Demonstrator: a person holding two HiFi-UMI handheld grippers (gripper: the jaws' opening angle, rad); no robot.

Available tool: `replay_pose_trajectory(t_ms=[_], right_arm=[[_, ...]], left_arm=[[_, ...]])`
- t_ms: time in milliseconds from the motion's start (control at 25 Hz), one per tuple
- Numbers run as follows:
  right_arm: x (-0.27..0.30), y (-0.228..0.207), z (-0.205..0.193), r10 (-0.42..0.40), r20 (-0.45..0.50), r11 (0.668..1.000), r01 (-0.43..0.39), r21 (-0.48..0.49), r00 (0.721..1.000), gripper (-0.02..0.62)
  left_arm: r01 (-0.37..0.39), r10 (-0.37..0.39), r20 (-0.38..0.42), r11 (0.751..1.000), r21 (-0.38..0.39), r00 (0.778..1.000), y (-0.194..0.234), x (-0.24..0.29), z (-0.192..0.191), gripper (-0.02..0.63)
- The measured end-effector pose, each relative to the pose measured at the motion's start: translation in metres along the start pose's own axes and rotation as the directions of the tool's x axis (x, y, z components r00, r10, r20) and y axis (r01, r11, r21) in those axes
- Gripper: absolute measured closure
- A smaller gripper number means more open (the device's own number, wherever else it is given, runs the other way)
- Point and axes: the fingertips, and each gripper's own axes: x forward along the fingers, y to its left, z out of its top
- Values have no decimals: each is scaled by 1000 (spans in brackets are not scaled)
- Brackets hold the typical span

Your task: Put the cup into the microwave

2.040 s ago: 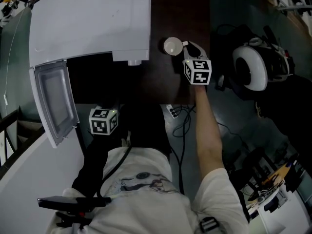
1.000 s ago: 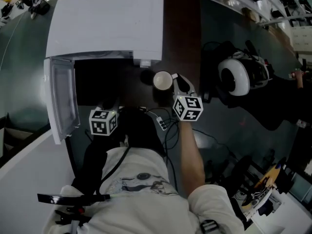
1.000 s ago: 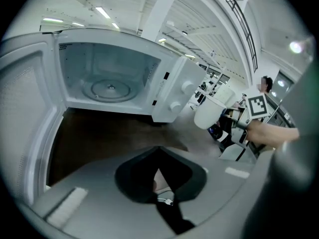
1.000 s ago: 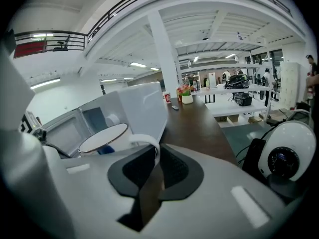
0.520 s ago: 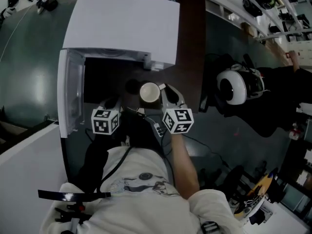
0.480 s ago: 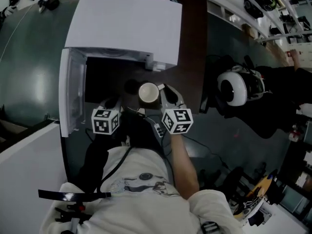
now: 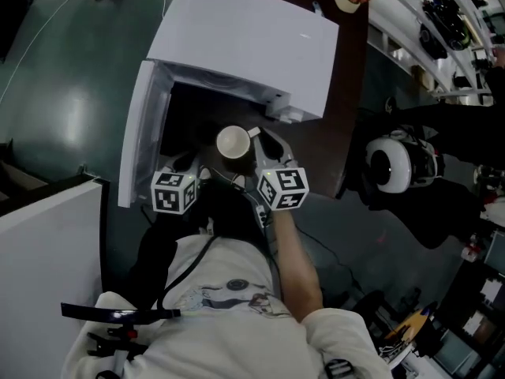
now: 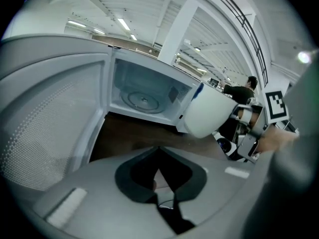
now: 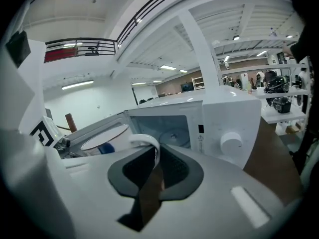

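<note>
The white microwave (image 7: 245, 42) stands on a dark brown table (image 7: 345, 93) with its door (image 7: 136, 144) swung open to the left. A white cup (image 7: 233, 142) hangs upright in front of the open cavity. My right gripper (image 7: 256, 139) is shut on the cup's handle (image 9: 144, 143). In the left gripper view the cup (image 8: 207, 111) floats right of the cavity, where the glass turntable (image 8: 142, 99) shows. My left gripper (image 7: 193, 164) sits low beside the door, left of the cup, jaws shut and holding nothing.
The control knob (image 9: 231, 142) is on the microwave's right panel. A round white helmet-like object (image 7: 392, 166) lies on the dark floor to the right. Cables (image 7: 260, 212) hang off the table's near edge. A white counter (image 7: 43, 251) is at lower left.
My right gripper has carried the cup left and nearer, from beside the microwave's right corner to in front of the open cavity. The left gripper has shifted slightly toward the door.
</note>
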Motion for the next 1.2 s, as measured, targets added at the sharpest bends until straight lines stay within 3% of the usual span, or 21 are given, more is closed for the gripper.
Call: replay_pose_trajectory(t_ms=[240,640,1200], right_arm=[[23,18,7,34,2,999,-34,-19,999,561],[71,22,16,54,30,998,-55,39,998,561],[152,-22,24,-45,86,994,36,106,995,560]], left_arm=[[-12,12,12,1000,-27,1000,13,-7,1,606],[-16,15,-13,999,-30,1000,25,-7,3,607],[-7,7,-68,1000,-2,998,26,-4,-1,607]])
